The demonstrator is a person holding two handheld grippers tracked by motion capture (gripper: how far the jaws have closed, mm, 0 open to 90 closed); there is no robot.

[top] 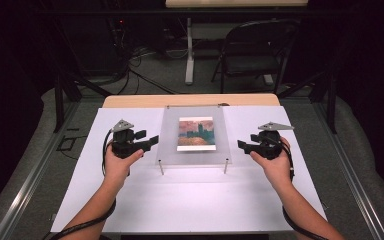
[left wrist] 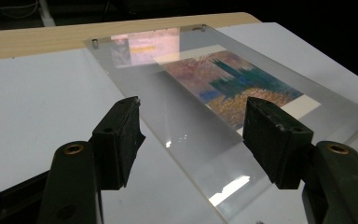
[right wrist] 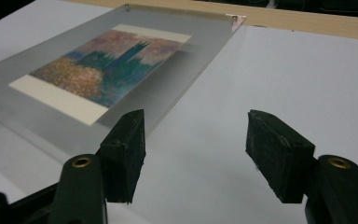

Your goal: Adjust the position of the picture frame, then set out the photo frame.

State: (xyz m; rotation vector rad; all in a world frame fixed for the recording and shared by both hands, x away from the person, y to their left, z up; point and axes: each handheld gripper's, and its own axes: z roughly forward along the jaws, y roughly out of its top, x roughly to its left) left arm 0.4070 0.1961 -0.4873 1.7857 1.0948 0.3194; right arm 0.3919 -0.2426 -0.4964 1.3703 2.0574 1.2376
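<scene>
Two tools, jaws wide, flank a clear acrylic frame.

The left tool point(top: 152, 140) at centre-left and the right tool point(top: 241, 145) at centre-right both hold nothing, jaws pointing inward. Between them, at frame centre, the acrylic frame point(top: 170, 145) stands raised on metal standoff pins point(top: 161, 167) over the white counter point(top: 190, 200), with a painted landscape print point(top: 196, 133) inside it.

Clear glossy acrylic panel point(top: 195, 135) over paper print point(top: 196, 133); matt white sheet point(top: 180, 195); pale wood tabletop point(top: 190, 100)
</scene>
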